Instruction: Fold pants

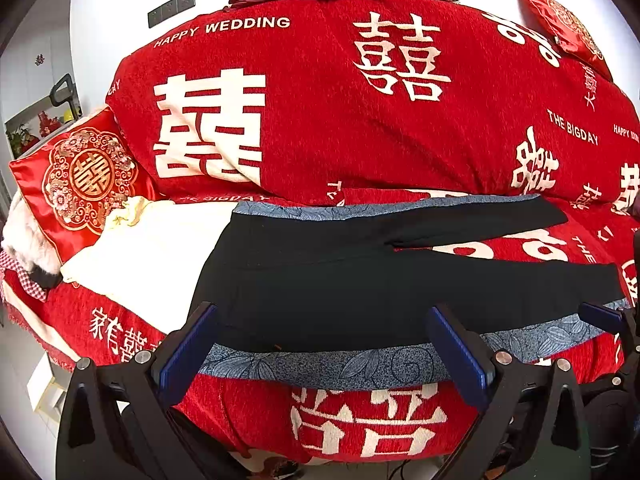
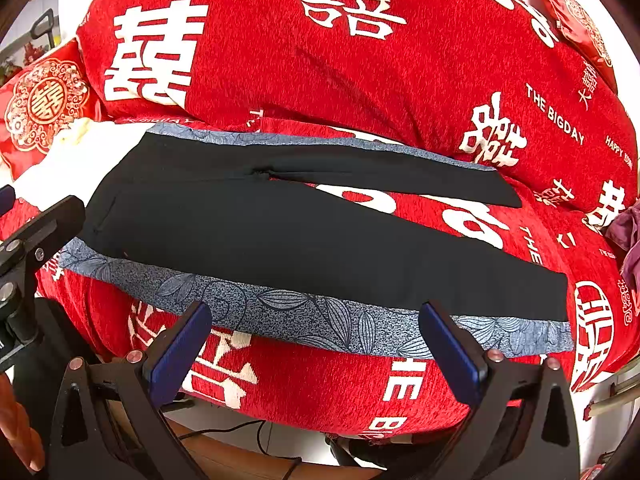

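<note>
Flat on the red chenille sofa cover (image 1: 320, 128), black pants (image 1: 360, 280) with blue leaf-patterned side stripes lie unfolded, legs splayed rightward. Both the left gripper (image 1: 324, 344) and right gripper (image 2: 316, 340) hover wide apart, holding nothing.

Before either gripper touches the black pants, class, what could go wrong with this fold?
1. The pants lie on a blue floral cloth; jaws closing at the near edge could pinch that cloth too and drag it.
2. The two legs are splayed apart, with red cover showing between them, so folding now may leave them misaligned.
3. The left gripper and right gripper, both open, sit close together and might collide.
</note>
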The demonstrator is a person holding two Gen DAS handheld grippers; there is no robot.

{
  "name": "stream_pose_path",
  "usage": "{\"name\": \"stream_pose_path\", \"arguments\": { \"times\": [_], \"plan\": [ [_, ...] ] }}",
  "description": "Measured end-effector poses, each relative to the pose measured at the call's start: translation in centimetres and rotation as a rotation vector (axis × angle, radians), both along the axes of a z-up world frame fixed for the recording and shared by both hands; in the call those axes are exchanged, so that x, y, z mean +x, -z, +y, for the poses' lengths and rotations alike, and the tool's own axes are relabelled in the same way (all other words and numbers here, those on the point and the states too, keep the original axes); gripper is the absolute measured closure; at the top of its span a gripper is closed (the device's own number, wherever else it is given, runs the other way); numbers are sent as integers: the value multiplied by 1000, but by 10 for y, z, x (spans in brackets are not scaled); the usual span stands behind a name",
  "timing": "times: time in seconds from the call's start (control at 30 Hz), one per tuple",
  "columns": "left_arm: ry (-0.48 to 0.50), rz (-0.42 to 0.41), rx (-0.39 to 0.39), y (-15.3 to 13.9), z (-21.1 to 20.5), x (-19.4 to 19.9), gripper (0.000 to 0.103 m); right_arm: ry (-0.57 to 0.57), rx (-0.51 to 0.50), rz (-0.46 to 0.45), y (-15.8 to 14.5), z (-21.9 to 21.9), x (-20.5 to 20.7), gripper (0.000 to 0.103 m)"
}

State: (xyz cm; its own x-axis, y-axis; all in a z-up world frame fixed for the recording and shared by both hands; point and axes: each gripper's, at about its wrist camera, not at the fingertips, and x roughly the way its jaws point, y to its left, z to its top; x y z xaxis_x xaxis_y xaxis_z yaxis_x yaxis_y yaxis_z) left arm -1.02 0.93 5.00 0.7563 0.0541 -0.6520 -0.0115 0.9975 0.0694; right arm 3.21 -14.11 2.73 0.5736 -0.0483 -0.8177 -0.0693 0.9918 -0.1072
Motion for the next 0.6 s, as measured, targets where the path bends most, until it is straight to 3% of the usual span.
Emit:
{"name": "stream_pose_path", "arguments": {
  "times": [0.13, 0.47, 0.6],
  "plan": [
    [7, 13, -6, 6, -1, 2, 0, 1, 2, 3, 3, 2, -1, 0],
    [-7, 318, -66, 67, 18, 31, 0, 11, 14, 60, 39, -15, 3, 0],
    [-17, 388, -77, 84, 24, 40, 0, 15, 98, 45, 47, -35, 2, 0]
  ]
}}
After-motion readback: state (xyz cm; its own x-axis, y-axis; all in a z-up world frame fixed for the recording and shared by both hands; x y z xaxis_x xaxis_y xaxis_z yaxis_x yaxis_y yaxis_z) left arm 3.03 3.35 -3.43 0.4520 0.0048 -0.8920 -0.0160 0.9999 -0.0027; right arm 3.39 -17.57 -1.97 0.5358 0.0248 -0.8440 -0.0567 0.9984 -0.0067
